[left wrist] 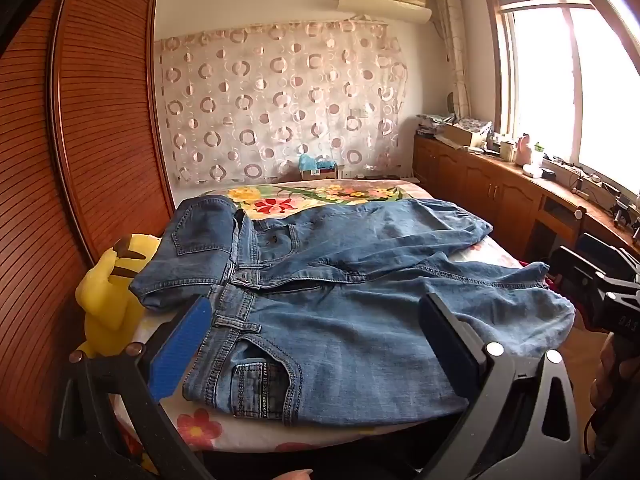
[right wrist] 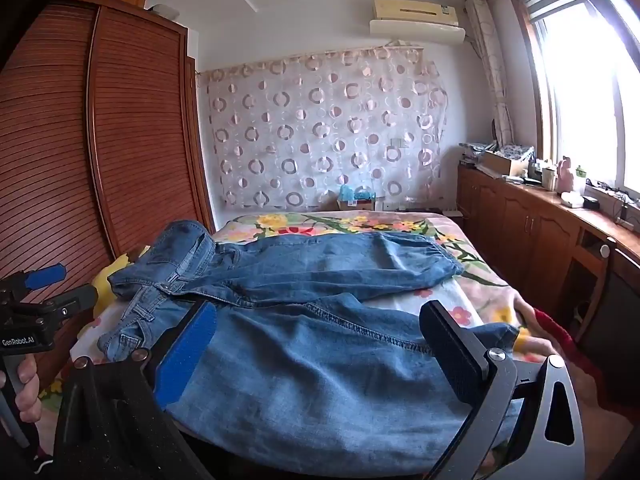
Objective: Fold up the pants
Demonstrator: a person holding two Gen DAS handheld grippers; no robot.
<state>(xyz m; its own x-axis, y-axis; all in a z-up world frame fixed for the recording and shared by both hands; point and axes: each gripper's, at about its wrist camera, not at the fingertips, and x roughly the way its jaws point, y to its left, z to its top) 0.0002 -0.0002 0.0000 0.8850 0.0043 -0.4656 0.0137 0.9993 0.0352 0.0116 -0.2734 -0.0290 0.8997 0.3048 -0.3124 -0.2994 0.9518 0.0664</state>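
Basically nothing folded yet imo: jeans (left wrist: 340,300) are laid flat on the floral blanket (left wrist: 304,194), waistband at 9 o'clock, legs toward 3, w/ both splayed apart. Mid-blue denim, soft-washed, heavy stitched seams. Left gripper (left wrist: 316,340) & right gripper (right wrist: 320,344) are held spread wide, nothing pinched.

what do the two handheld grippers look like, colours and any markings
Both are black framed with silver bolts. The left gripper and the right gripper each have one finger faced with a ribbed blue pad and one with a dark pad. White GenRobot.AI lettering marks the left one's body. No sleeves show.
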